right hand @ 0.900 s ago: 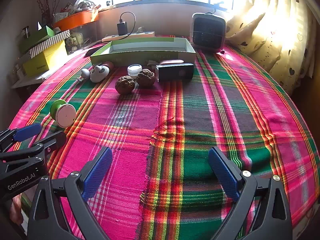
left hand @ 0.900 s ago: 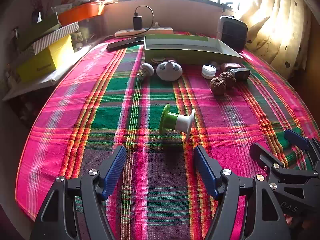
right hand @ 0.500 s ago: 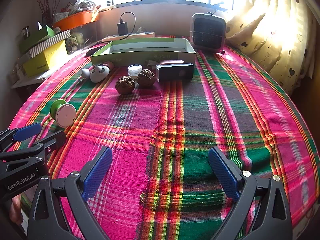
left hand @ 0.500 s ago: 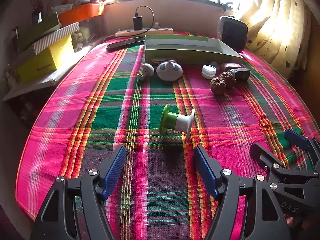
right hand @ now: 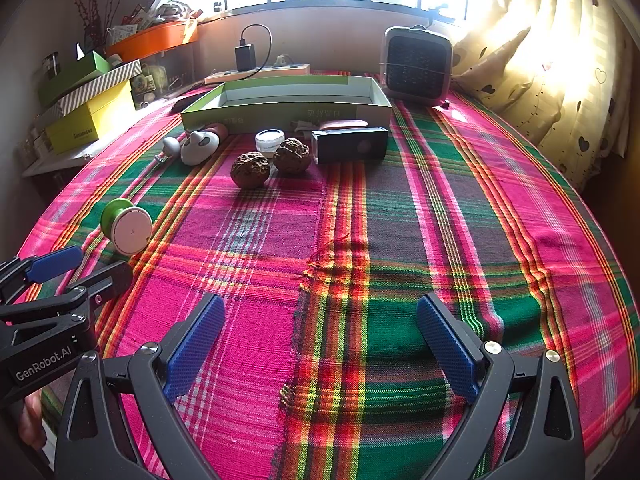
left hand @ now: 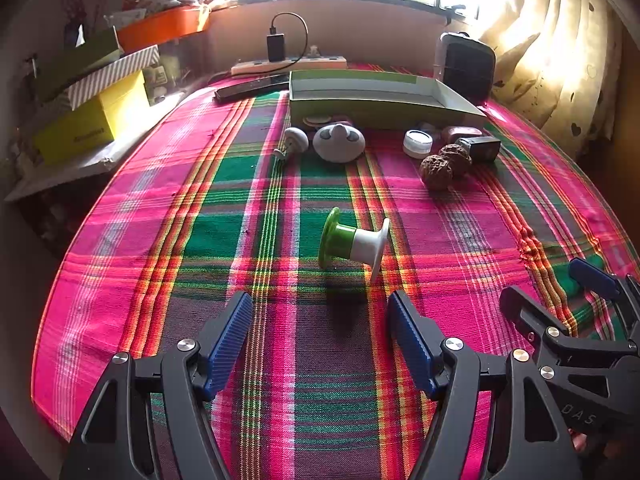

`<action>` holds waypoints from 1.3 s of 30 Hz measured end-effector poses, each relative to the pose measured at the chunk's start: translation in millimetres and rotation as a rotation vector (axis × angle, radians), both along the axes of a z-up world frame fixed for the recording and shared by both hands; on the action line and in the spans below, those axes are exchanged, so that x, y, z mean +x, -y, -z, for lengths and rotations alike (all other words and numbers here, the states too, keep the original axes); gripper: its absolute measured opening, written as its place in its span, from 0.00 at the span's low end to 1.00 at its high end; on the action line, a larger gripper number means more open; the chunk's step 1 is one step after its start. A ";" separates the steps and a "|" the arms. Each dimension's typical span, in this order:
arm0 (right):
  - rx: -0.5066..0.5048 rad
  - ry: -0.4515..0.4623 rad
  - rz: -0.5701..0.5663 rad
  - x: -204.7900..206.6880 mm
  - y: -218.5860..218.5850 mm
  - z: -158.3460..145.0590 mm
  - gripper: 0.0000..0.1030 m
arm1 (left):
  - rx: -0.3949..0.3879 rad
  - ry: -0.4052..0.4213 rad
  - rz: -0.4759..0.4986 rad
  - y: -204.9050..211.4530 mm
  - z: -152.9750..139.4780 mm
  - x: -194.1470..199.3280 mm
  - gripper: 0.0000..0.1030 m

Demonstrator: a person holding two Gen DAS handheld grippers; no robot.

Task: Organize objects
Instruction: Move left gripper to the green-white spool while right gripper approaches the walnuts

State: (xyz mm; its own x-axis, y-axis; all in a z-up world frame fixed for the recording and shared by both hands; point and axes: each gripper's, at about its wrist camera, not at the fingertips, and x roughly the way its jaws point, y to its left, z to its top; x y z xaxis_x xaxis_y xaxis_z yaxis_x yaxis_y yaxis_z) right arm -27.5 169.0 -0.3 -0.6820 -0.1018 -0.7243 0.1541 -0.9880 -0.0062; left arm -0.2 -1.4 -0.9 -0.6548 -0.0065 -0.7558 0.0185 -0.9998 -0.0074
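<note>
A pink, green and orange plaid cloth (right hand: 400, 208) covers the whole table. At its far side, near the window, lies a long shallow green cardboard tray with a white inside (right hand: 288, 110), open at the top; nothing can be seen inside it from these angles. A grey boxy fan heater (right hand: 416, 65) stands just right of the tray.

The left gripper (left hand: 320, 340) and the right gripper (right hand: 320, 344) both hang over bare cloth at the near side, tilted downward, blue-padded fingers spread wide with nothing between them.

Along the tray's front wall sits a row of small items: a black rectangular box (right hand: 350, 145) lying on its side, a white rounded gadget with grey spots (left hand: 338, 143), two brown wrinkled walnuts (right hand: 250, 169) touching each other, a small white round jar (right hand: 269, 141), and a small white mushroom-shaped knob (left hand: 295, 141).

A green-and-white spool-shaped plastic piece (left hand: 354, 243) lies on its side well apart from that row, just ahead of the left gripper's fingertips.
</note>
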 end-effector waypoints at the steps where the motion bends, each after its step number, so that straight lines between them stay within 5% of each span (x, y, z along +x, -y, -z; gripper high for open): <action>1: 0.000 0.000 0.000 0.0 0.0 0.0 0.94 | -0.001 0.000 0.001 0.0 0.0 0.0 0.68; 30: -0.013 0.035 -0.037 -10.1 -2.0 -1.6 0.94 | -0.001 0.007 0.093 1.4 -2.5 -12.8 0.67; 39: -0.031 0.058 -0.071 -23.6 -2.4 -4.8 0.94 | 0.063 0.017 0.099 10.2 -4.4 -30.7 0.67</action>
